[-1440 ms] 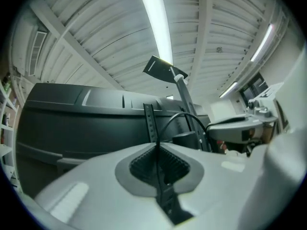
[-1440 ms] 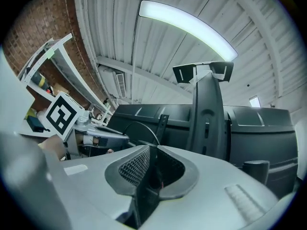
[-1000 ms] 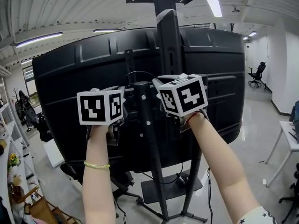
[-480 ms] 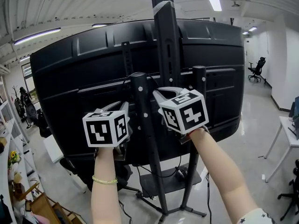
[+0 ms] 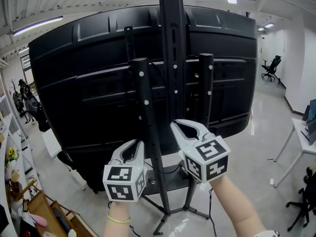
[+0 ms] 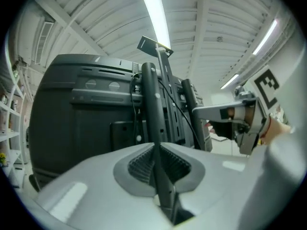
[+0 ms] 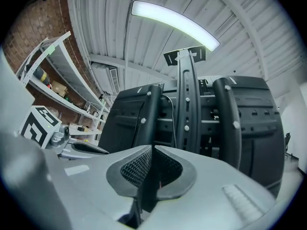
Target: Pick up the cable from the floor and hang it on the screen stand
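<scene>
L jaws: left gripper (image 5: 139,142) has just been opening; narrow gap, nothing held.
R jaws: right gripper (image 5: 174,124) tips together, empty.
Cable: thin black cable (image 7: 171,113) draped on black metal screen stand (image 5: 148,112), ahead of and above both jaws.
Stand post: btwn the two jaws.

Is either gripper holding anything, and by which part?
Nothing is held. The left gripper has just been opening its jaws, nothing between them; the right gripper is empty too.
</scene>
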